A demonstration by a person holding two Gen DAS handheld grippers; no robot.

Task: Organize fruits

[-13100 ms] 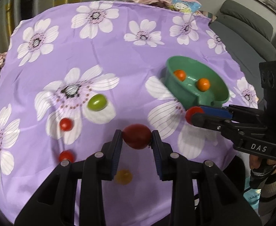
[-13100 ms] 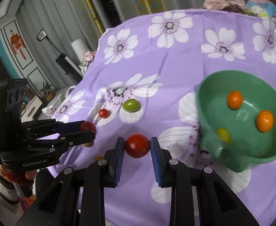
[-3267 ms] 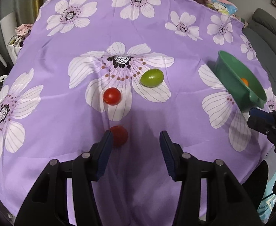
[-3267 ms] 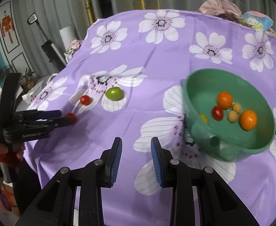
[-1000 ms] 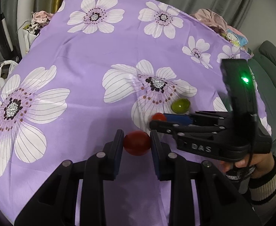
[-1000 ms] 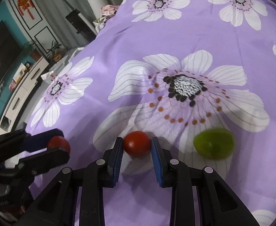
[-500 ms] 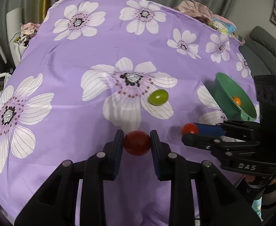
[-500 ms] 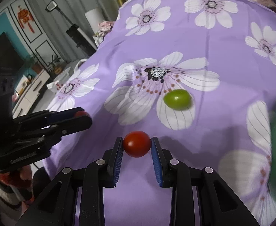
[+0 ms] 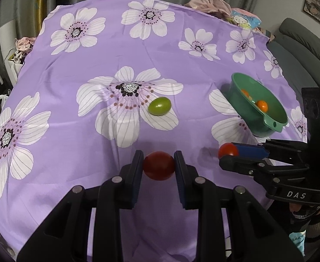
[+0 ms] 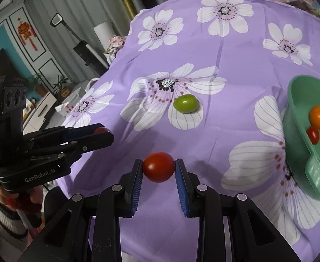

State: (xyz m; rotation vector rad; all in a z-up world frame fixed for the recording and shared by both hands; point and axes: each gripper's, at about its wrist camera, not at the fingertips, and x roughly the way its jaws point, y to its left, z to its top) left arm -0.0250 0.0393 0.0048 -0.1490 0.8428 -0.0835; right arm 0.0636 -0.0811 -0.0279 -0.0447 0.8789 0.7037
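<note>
— While gripping one red tomato (image 9: pixel 158 165) apiece, how placed against the green bowl (image 9: pixel 277 111)?
— Left gripper (image 9: pixel 159 166): fingers (image 9: pixel 135 168) pinching a red tomato, held above the surface (image 9: pixel 72 142), well short of the bowl. Right gripper (image 10: pixel 158 167): likewise pinching its own tomato (image 10: pixel 158 167), bowl (image 10: pixel 299 144) lying ahead and to that gripper's right.
— Nearer to the bowl?
— Right gripper (image 9: pixel 230 155), judging from the left wrist view: tip with tomato (image 9: pixel 228 150) just short of the bowl's spouted lip.
— Left on the cloth?
— Only a green oval fruit (image 9: pixel 160 108), well apart from the bowl on its far-left side, long axis roughly crosswise to both sets of fingers.
— Inside the bowl?
— Orange, red and small yellow fruits (image 10: pixel 318 114).
— Next, probably?
— Carrying across and over the rim, right first, then releasing; hard to say more.
</note>
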